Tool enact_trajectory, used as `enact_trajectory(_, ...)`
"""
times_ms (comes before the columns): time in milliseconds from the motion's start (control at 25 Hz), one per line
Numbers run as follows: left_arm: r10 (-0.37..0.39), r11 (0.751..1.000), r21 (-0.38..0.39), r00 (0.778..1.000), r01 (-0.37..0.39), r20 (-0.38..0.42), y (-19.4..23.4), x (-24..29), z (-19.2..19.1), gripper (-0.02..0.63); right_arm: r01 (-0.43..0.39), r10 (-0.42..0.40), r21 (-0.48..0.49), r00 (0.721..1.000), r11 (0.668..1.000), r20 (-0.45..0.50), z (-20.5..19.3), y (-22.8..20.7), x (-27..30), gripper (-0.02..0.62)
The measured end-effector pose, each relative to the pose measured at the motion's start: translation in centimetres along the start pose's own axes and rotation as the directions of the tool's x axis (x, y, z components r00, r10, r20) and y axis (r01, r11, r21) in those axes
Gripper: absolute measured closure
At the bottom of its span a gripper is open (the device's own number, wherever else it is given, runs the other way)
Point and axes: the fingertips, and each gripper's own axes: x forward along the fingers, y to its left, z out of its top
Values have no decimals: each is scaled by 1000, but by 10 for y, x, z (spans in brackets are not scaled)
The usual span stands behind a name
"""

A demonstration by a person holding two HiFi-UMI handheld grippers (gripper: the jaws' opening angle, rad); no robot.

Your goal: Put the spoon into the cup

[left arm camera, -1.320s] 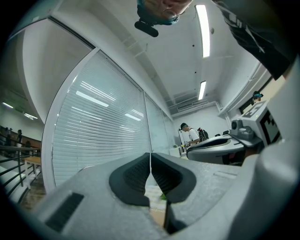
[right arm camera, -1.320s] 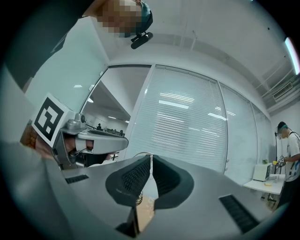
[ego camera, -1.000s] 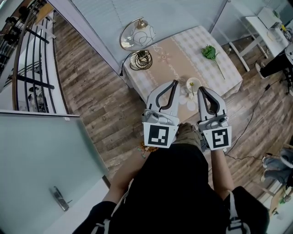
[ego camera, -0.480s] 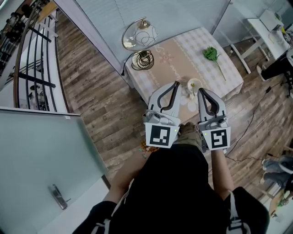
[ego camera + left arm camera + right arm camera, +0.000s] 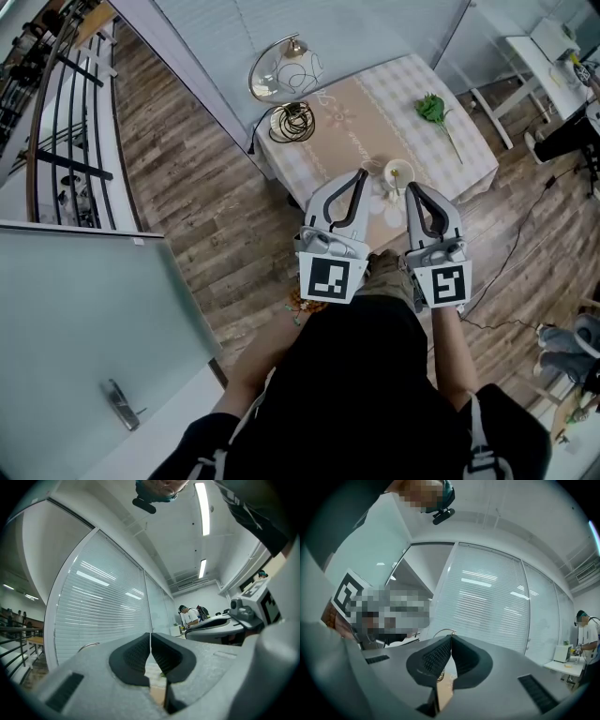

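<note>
A small white cup (image 5: 397, 172) stands on the beige runner near the front edge of the table (image 5: 469, 155). A pale shape beside the cup, partly behind the left gripper, may be the spoon; I cannot tell. Both grippers are held up in front of the person's chest, above the table's near edge. The left gripper (image 5: 360, 172) is shut with nothing in it, its tip just left of the cup. The right gripper (image 5: 412, 186) is also shut and empty, just right of the cup. In the gripper views the left gripper (image 5: 150, 634) and right gripper (image 5: 451, 637) show pads pressed together.
A round glass lamp (image 5: 285, 73) with a wire base stands at the table's back left corner. A green sprig (image 5: 433, 111) lies at the right. A glass wall with blinds (image 5: 98, 606) runs behind the table. Wooden floor surrounds it; a cable (image 5: 525, 225) trails on the right.
The view has shifted very slightly. Both grippers stay shut and in nearly the same place.
</note>
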Motion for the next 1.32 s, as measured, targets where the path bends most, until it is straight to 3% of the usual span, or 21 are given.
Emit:
enact_trajectory(600,-1,1000,-17,1000,1,6,6,3,-4,583,1,-4,-44,998,999,-55,-10,2,8,589)
enact_trajectory(1320,5,1000,-25,1000,-6,-25,7,-2,-12,583,71,-63,56,990,996,-123,-36,-25,3,589)
